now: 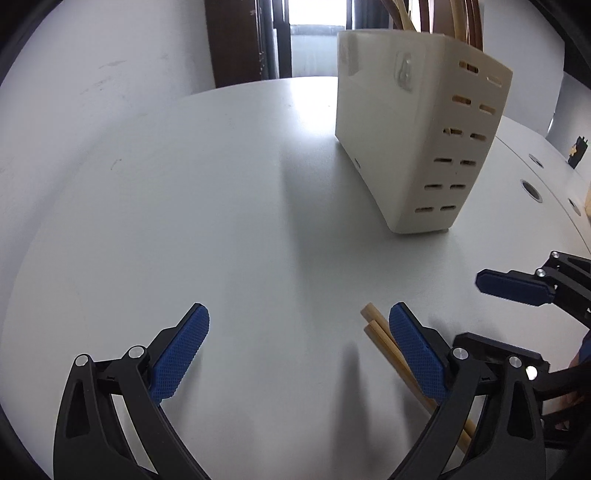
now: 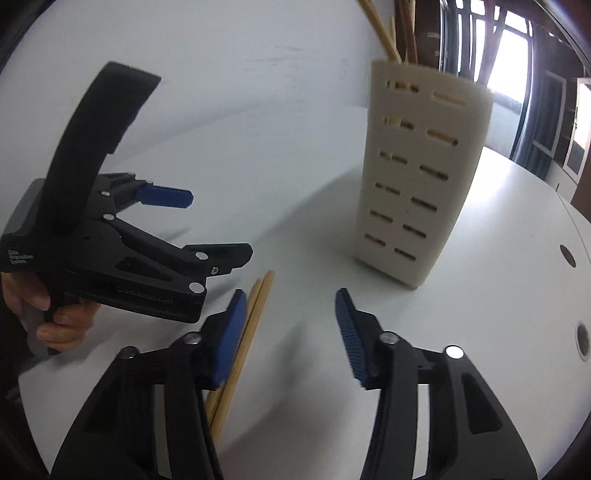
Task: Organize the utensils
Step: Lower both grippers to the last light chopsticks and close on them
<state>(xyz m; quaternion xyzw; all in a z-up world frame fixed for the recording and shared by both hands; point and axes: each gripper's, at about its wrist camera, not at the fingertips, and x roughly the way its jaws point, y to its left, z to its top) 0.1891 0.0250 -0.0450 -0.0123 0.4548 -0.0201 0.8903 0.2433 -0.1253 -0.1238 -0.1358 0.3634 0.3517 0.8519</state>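
- Leftmost, in the left wrist view, the left gripper [image 1: 299, 332] has its jaws spread wide above the bare white table [image 1: 221, 184]; nothing lies between the blue pads [image 1: 181, 354].
- Just beside the inner face of that gripper's right-hand pad, a pair of wooden chopsticks [image 1: 384, 343] lies flat on the table, side by side, running from mid-frame down toward the lower right and passing under the black finger; whether pad and sticks touch cannot be told.
- Further back and to the right stands the cream utensil holder [image 1: 417, 147], upright, slotted on its narrow end, with pale and brown utensil handles [image 1: 461, 22] sticking out of its top.
- At the far right edge, one blue pad of the right gripper [image 1: 513, 288] reaches in, low over the table and apart from the holder.
- From the right wrist view, a hand [image 2: 55, 314] at the far left grips the left gripper's black body.
- Next, the chopsticks [image 2: 255, 314] lie just outside the right gripper's left pad [image 2: 229, 336], not between the jaws.
- Centred low, the right gripper [image 2: 291, 332] stands partly open, holding nothing.
- Beyond it to the right rises the holder [image 2: 417, 177], well apart from the chopsticks on the table.
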